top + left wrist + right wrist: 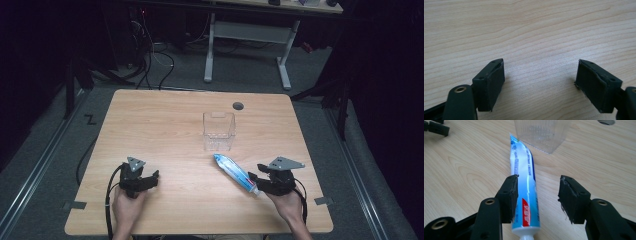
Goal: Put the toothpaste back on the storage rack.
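Grippers sat near the table's (pixel 150 107) front edge, one toward each front corner, with the work between them. The left gripper (pixel 150 178) rested low by the front-left corner, its jaws spread wide with nothing but bare wood between the pads (pixel 491 85) — parked, it seemed, to leave room for the other hand. Moving right, past open tabletop, a clear plastic container (pixel 219 131) stood upright around the middle of the table, a little toward the far edge, its mouth up and, as far as the view allowed, nothing inside it. Just in front of it lay a blue-and-white toothpaste tube (pixel 234 171), slanted, its crimped tail pointing at the container's near wall and its white cap toward the front-right corner. The right gripper (pixel 256 181) straddled the cap end. In the right gripper view the tube (pixel 526 195) lay against one pad (pixel 510 197) while the other stood clear of it — so the jaws were apart, not clamped, and the tube probably still lay on the wood. That end-on hold suited lifting the tube tail-first into the container. A round cable hole (pixel 238 106) sat beyond the container, near the far edge; nothing blocked the short path between tube and container.
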A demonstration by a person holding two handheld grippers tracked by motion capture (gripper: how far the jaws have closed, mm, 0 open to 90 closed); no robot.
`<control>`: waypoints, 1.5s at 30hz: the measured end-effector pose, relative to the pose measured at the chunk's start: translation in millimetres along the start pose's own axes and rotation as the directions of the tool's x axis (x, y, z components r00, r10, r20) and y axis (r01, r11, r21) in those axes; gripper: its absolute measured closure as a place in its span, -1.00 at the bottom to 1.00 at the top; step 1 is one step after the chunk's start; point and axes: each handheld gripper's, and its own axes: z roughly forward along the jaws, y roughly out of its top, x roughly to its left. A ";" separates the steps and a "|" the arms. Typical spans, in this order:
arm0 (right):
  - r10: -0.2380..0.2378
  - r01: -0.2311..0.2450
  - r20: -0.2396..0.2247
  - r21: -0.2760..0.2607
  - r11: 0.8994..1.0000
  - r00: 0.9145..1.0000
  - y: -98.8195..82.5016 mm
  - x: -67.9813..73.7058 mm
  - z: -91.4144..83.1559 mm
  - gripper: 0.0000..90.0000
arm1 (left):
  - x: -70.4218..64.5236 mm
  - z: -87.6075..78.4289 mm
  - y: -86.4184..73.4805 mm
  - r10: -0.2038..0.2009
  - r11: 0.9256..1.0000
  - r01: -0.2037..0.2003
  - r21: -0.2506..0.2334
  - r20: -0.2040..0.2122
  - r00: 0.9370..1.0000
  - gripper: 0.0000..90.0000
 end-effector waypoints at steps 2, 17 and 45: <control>-0.004 0.004 -0.006 0.001 1.000 1.000 2.2 0.4 1.9 0.11 | 0.0 0.0 0.0 0.000 1.000 0.000 0.000 0.000 1.000 -0.48; -0.060 0.064 -0.034 0.134 0.989 0.998 31.4 6.3 45.3 0.07 | 0.0 0.0 0.0 0.000 1.000 0.000 0.001 0.000 1.000 -0.48; -0.108 0.117 -0.045 0.293 0.949 0.993 56.0 13.5 95.7 0.01 | 0.0 0.2 0.2 0.001 1.000 -0.001 0.001 0.000 1.000 -0.48</control>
